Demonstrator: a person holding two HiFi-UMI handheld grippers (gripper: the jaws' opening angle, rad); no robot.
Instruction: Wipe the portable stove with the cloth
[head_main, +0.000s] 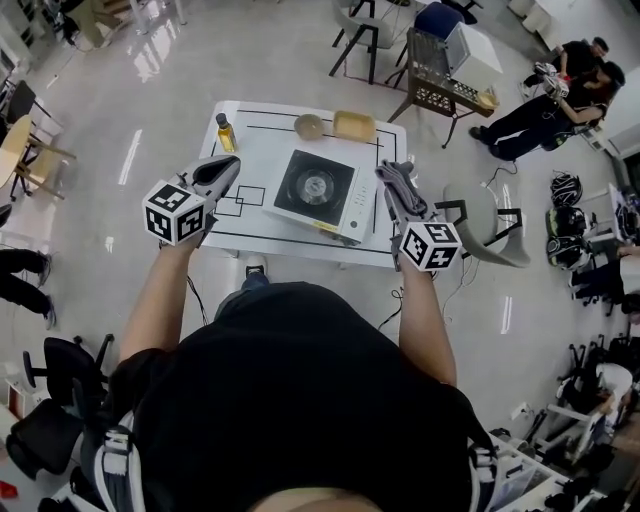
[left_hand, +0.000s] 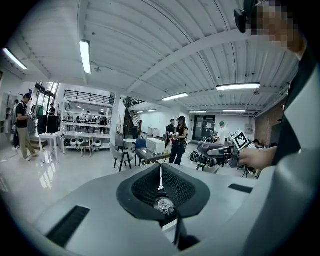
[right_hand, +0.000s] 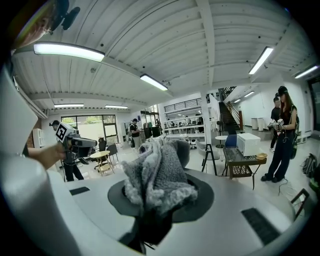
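Observation:
The portable stove (head_main: 315, 188), white with a black round burner, sits in the middle of the white table (head_main: 260, 235). My right gripper (head_main: 398, 192) hovers over the table's right edge beside the stove, shut on a grey fuzzy cloth (right_hand: 159, 172) that bunches up between its jaws. My left gripper (head_main: 231, 167) is over the table's left part, left of the stove, its jaws shut with nothing between them (left_hand: 160, 175). Neither gripper touches the stove.
A yellow bottle (head_main: 226, 133) stands at the table's far left. A tan bowl (head_main: 309, 126) and a yellow tray (head_main: 354, 125) lie behind the stove. A grey chair (head_main: 490, 225) is right of the table; people and furniture stand farther off.

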